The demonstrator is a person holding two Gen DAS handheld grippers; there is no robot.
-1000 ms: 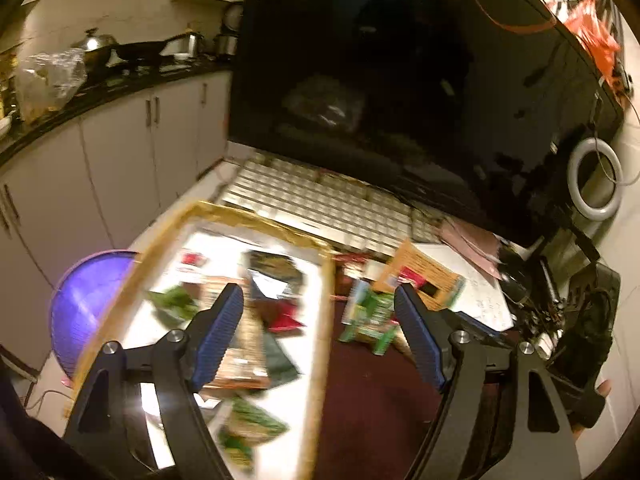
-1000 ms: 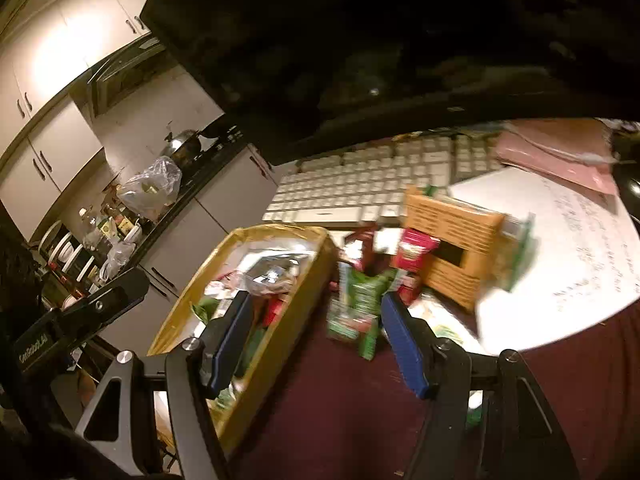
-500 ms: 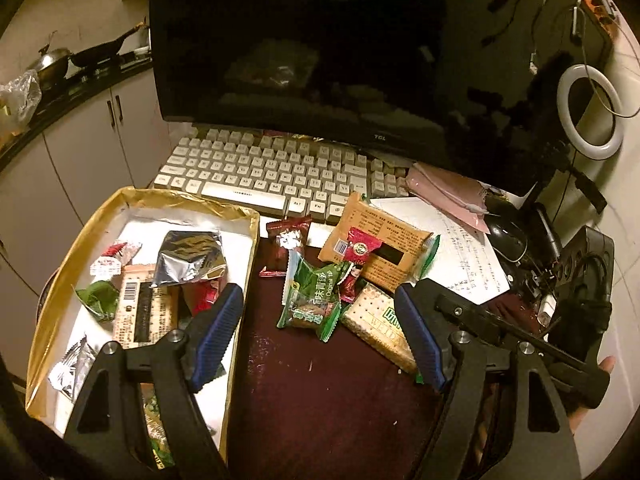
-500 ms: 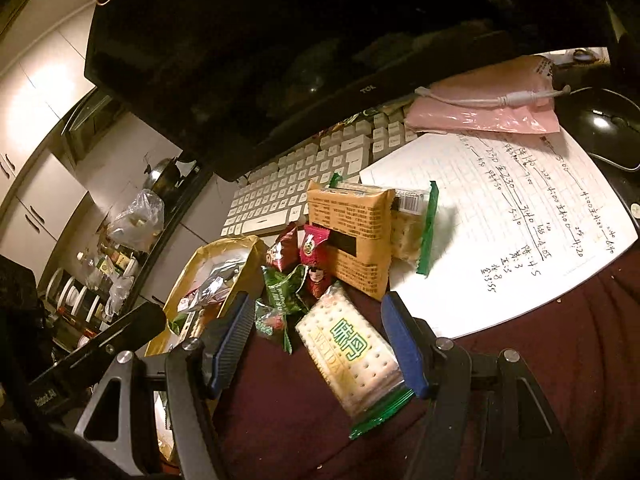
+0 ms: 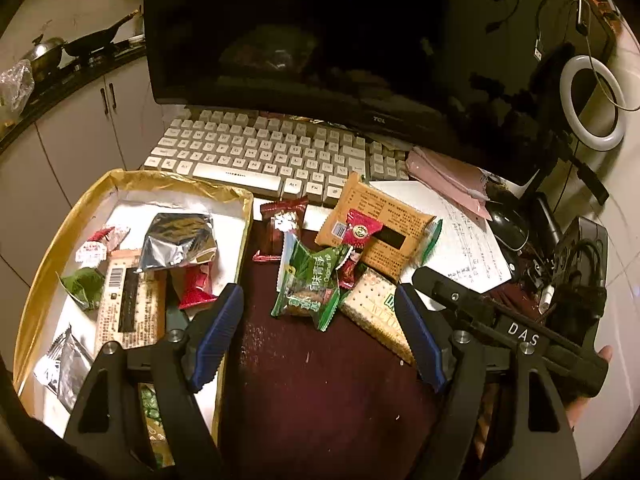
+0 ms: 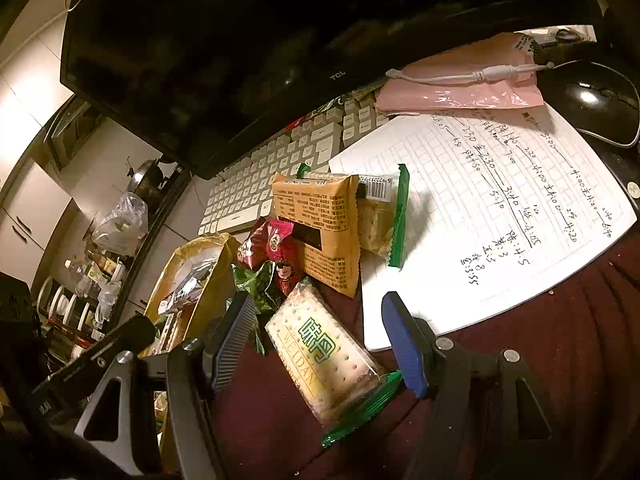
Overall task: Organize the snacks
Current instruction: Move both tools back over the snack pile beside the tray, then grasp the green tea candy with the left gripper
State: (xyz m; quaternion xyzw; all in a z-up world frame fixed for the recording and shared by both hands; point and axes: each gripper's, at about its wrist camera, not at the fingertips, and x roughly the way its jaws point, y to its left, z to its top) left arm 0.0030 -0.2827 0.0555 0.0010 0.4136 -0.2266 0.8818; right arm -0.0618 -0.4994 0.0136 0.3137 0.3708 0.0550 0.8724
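A gold tray (image 5: 44,280) at the left holds several snack packets. Right of it, on the dark red cloth (image 5: 320,380), lies a loose pile: a green packet (image 5: 308,280), an orange cracker packet (image 5: 384,228), a dark red packet (image 5: 280,220) and a clear cracker pack (image 6: 320,352) with green lettering. My left gripper (image 5: 318,292) is open and hangs over the cloth just short of the green packet, touching nothing. My right gripper (image 6: 317,300) is open too. The cracker pack lies between its blue pads (image 6: 400,336) with gaps on both sides.
A white keyboard (image 5: 260,152) and a dark monitor (image 5: 320,40) stand behind the pile. A written sheet (image 6: 500,208), a pink bag (image 6: 460,88) and a black mouse (image 6: 592,100) lie to the right. A ring light (image 5: 592,100) and cables crowd the far right. Kitchen cabinets lie beyond the left edge.
Both grippers swung right and down, away from the tray and toward the loose pile. The cracker pack has come between the right gripper's fingers. Neither jaw width changed.
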